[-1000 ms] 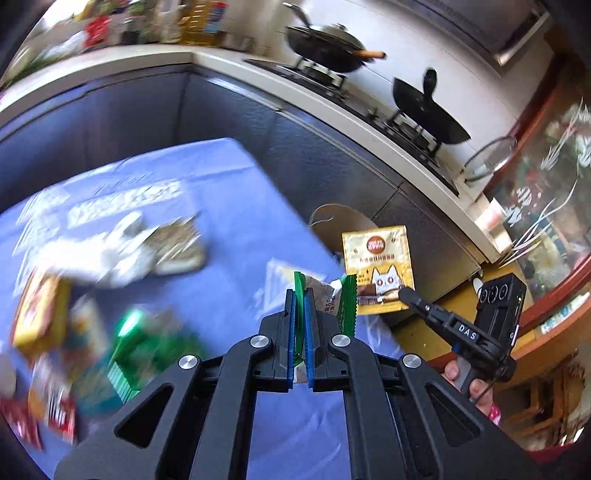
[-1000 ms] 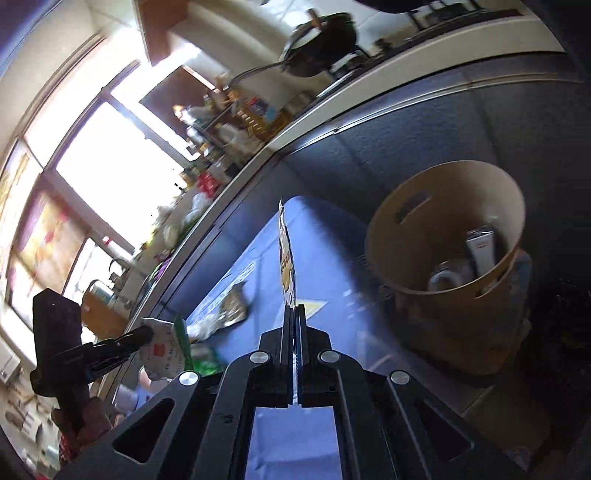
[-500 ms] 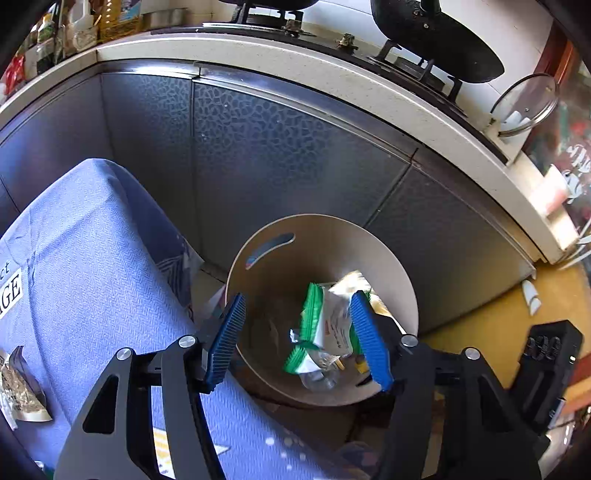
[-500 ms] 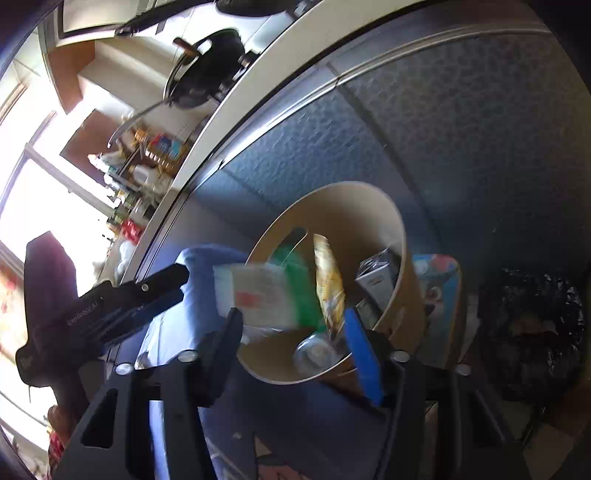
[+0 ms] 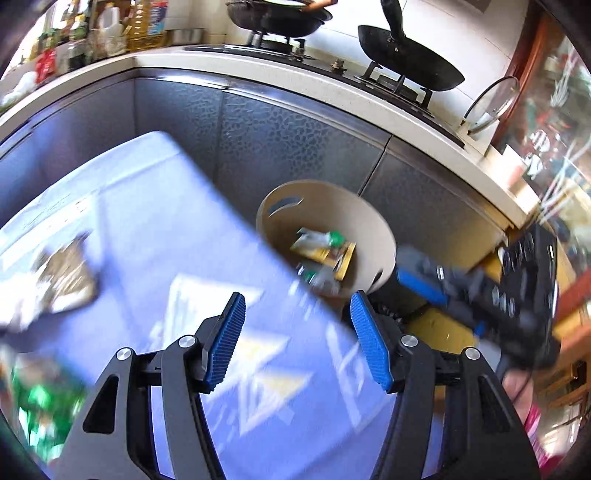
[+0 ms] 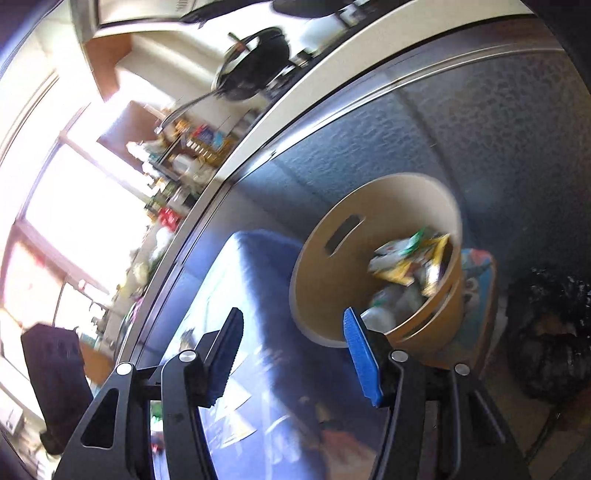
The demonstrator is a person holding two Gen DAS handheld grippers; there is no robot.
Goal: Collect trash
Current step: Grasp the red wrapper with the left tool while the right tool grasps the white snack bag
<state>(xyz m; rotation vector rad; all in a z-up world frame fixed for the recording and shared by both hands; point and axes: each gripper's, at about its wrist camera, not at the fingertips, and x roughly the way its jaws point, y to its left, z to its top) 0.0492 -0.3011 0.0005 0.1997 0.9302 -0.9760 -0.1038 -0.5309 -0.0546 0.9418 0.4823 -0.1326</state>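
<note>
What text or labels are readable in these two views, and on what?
None can be read.
Blue tablecloth: white print, motion-blurred.
Yellow packet and green-white wrapper in the trash bin: print too small.
Counter bottles: labels too small.

the left tongs point(image 5: 297, 345) are black with blue ribbed pads point(image 5: 226, 345), and the right tongs point(image 6: 293, 356) have the same colours. the surface point(image 5: 147, 229) wears a blue cloth with pale white and yellow triangle prints. the bin point(image 6: 332, 295) is beige, and inside it lie a yellow packet point(image 5: 327, 254) and a white and green wrapper point(image 5: 321, 238). the cabinet doors point(image 5: 280, 140) are grey with a dark spotted pattern. the wok point(image 5: 410, 61) is black.
</note>
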